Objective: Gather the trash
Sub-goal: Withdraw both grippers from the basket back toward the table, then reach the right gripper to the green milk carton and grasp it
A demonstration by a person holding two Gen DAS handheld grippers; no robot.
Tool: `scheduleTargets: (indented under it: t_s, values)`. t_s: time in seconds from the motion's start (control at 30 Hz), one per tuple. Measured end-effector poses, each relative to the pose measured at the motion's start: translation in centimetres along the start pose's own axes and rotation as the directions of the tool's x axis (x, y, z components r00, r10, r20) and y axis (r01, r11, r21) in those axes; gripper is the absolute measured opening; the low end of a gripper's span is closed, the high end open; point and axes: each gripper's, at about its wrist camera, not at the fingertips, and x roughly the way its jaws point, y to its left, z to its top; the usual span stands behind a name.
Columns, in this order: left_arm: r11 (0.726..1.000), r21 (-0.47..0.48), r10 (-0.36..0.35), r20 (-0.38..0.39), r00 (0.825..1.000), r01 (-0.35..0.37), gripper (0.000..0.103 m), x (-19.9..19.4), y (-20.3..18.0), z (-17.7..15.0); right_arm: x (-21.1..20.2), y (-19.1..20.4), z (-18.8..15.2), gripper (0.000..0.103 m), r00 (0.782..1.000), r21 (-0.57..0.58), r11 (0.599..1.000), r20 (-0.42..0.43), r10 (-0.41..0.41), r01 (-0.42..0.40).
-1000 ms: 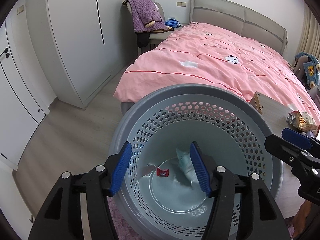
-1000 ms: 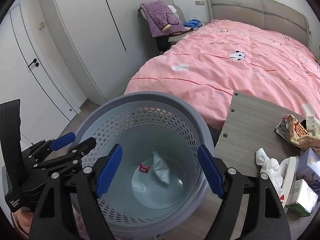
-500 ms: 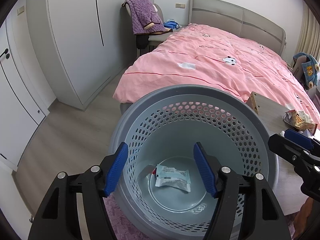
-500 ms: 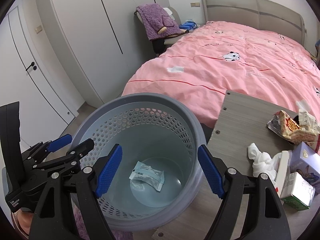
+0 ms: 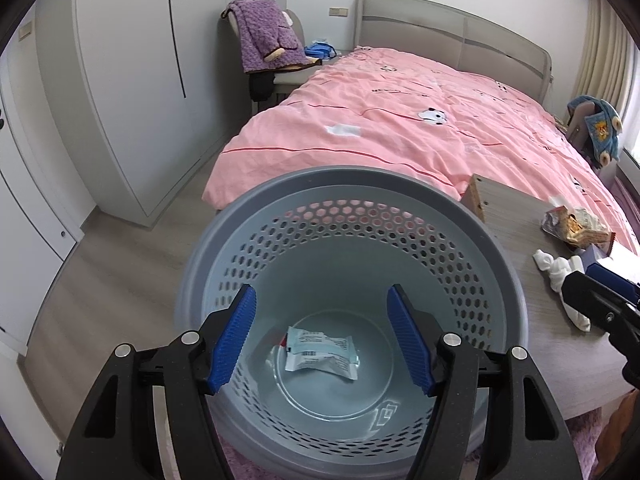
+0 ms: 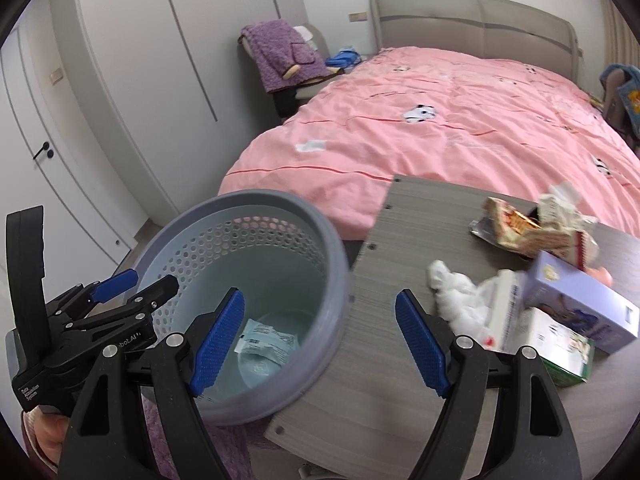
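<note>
A grey perforated basket [image 5: 344,184] stands on the floor beside a grey table [image 6: 384,360]; it also shows in the right wrist view [image 6: 332,248]. A pale blue wrapper [image 5: 320,354] lies flat on its bottom, also seen in the right wrist view [image 6: 268,340]. My left gripper [image 5: 320,340] is open and empty above the basket. My right gripper [image 6: 320,340] is open and empty over the basket's rim and the table edge. On the table lie a white crumpled tissue [image 6: 460,296], a snack wrapper [image 6: 520,228], a purple box [image 6: 576,304] and a green carton [image 6: 560,348].
A bed with a pink cover [image 5: 420,128] lies behind the basket and table. White wardrobes [image 5: 120,80] line the left wall. A chair with a purple garment [image 5: 264,36] stands by the bed head. A purple rug [image 6: 224,448] lies under the basket.
The blue wrapper fell into the basket and now lies flat on its bottom. My right gripper has swung right, toward the table and its trash. Both grippers stayed open.
</note>
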Motion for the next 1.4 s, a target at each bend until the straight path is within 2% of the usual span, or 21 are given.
scheduleTargets:
  t_s: [0.5,0.9,1.4]
  values:
    - [0.993,0.084,-0.089,0.005,0.996,0.088,0.065,-1.8,-6.0,-0.4,-4.3,-5.3,-2.2,0.077,0.996,0.082,0.994,0.043,-0.082,0.078]
    - [0.972,0.176,-0.156,-0.005,0.988,0.154,0.065,-2.8,-11.5,-0.9,-7.1,-10.4,-4.4,0.077,0.985,0.168,0.974,0.054,-0.164,0.153]
    - [0.947,0.257,-0.191,-0.028,0.981,0.192,0.066,-3.0,-16.0,-1.5,-8.7,-15.4,-6.8,0.08,0.968,0.256,0.939,0.044,-0.247,0.228]
